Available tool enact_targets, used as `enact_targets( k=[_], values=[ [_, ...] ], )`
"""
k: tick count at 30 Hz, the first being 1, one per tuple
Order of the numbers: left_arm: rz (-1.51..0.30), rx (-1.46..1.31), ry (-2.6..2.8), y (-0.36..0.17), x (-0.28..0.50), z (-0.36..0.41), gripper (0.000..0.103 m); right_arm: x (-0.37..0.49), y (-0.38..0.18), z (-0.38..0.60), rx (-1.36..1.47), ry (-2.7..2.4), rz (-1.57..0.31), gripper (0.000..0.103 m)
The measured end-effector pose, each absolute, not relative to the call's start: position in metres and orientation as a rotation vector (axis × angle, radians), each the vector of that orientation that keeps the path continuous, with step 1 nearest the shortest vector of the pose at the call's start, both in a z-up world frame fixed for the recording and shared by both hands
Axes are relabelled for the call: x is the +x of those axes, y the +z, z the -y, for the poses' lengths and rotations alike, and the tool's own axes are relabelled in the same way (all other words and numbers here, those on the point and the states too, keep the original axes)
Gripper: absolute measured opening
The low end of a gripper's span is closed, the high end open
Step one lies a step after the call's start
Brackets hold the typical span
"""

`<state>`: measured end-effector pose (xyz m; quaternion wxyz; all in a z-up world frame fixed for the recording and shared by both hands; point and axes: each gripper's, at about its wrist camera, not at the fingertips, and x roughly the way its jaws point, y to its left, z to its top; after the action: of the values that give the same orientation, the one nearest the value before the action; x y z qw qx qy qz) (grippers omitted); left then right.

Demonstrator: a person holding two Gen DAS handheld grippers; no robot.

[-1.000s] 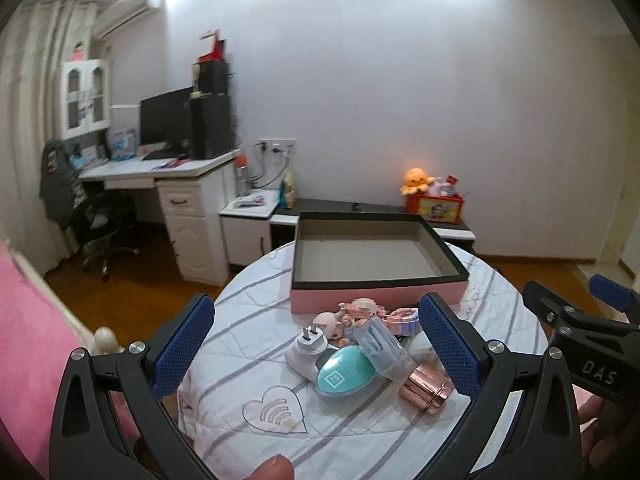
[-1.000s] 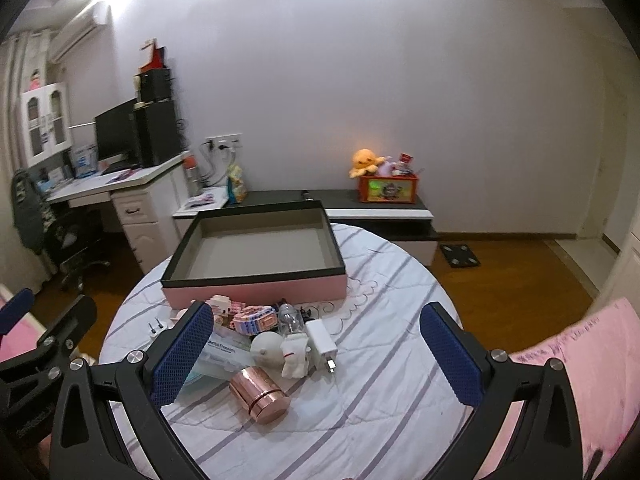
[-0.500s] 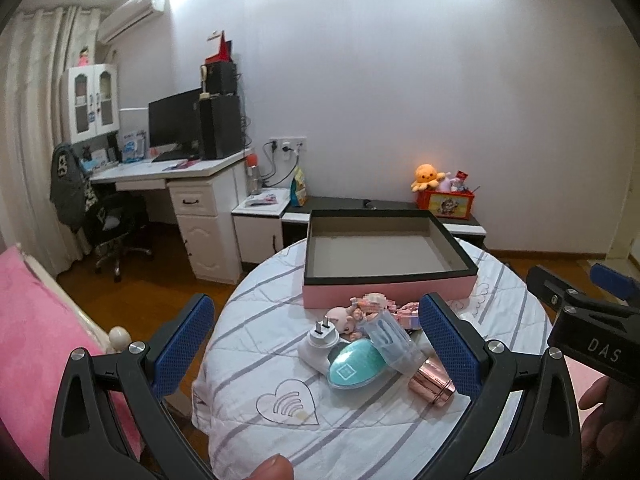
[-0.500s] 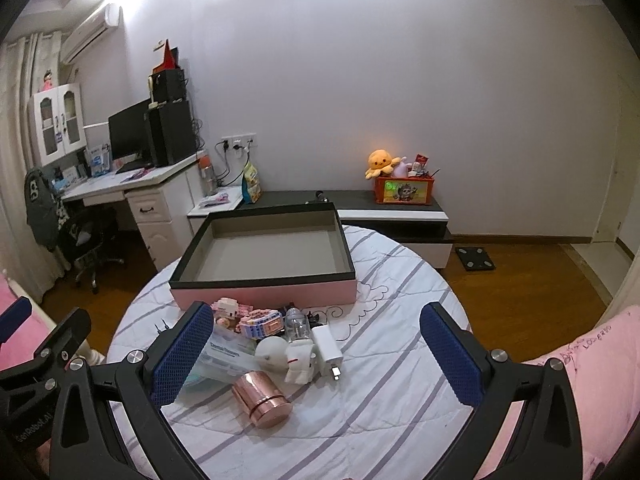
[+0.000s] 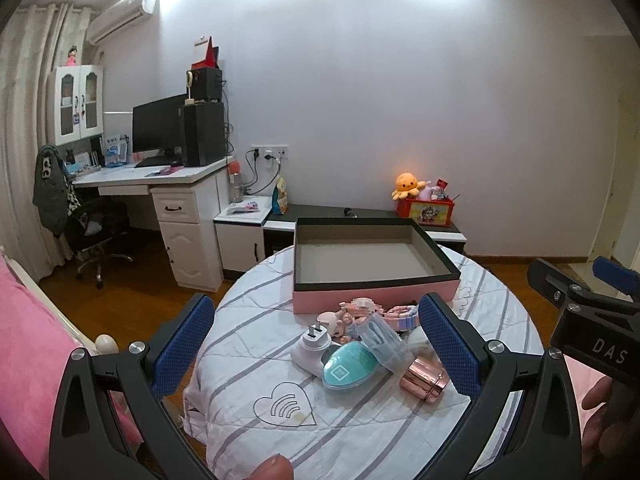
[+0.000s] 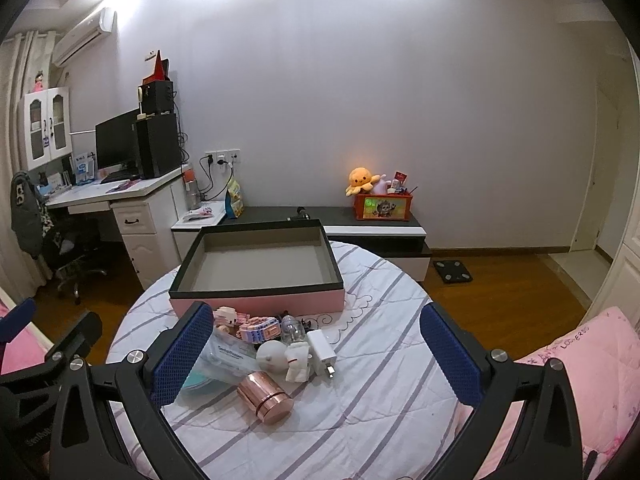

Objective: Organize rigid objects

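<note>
A pile of small objects lies on the round table in front of an empty pink box (image 5: 372,294) (image 6: 256,299) with a dark rim. In the pile are a white plug adapter (image 5: 310,346), a teal oval case (image 5: 346,366), a clear blue-tinted case (image 5: 382,340), a rose-gold cylinder (image 5: 424,378) (image 6: 264,398), a pink brick toy (image 6: 258,326), a white charger (image 6: 322,350) and a small white figure (image 6: 298,360). My left gripper (image 5: 316,354) is open and empty, above the table's near side. My right gripper (image 6: 316,354) is open and empty, also back from the pile.
The table (image 5: 256,364) has a white striped cloth with a heart mark (image 5: 284,406). Pink bedding (image 6: 576,356) lies to the right and to the left (image 5: 24,344). A desk (image 5: 160,184) and a low cabinet (image 6: 360,224) with a red toy box (image 6: 384,206) stand behind.
Both grippers have pulled back and risen a little from the table. The pile and box look smaller and more of the room shows. Nothing on the table moved.
</note>
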<state>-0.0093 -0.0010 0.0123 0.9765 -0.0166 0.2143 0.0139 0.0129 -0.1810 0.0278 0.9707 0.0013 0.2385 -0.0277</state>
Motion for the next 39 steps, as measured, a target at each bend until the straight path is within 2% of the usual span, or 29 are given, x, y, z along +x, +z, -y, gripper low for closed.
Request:
enact_targets(
  k=[23,39],
  values=[
    [-0.440,-0.032,0.040,0.009,0.002,0.002,0.103,0.033,0.021,0.185,0.016,-0.052,-0.503,0.103],
    [-0.498,-0.040,0.063,-0.012,0.021,-0.012,0.103,0.054,0.005,0.192,0.024,-0.060,-0.558,0.103]
  ],
)
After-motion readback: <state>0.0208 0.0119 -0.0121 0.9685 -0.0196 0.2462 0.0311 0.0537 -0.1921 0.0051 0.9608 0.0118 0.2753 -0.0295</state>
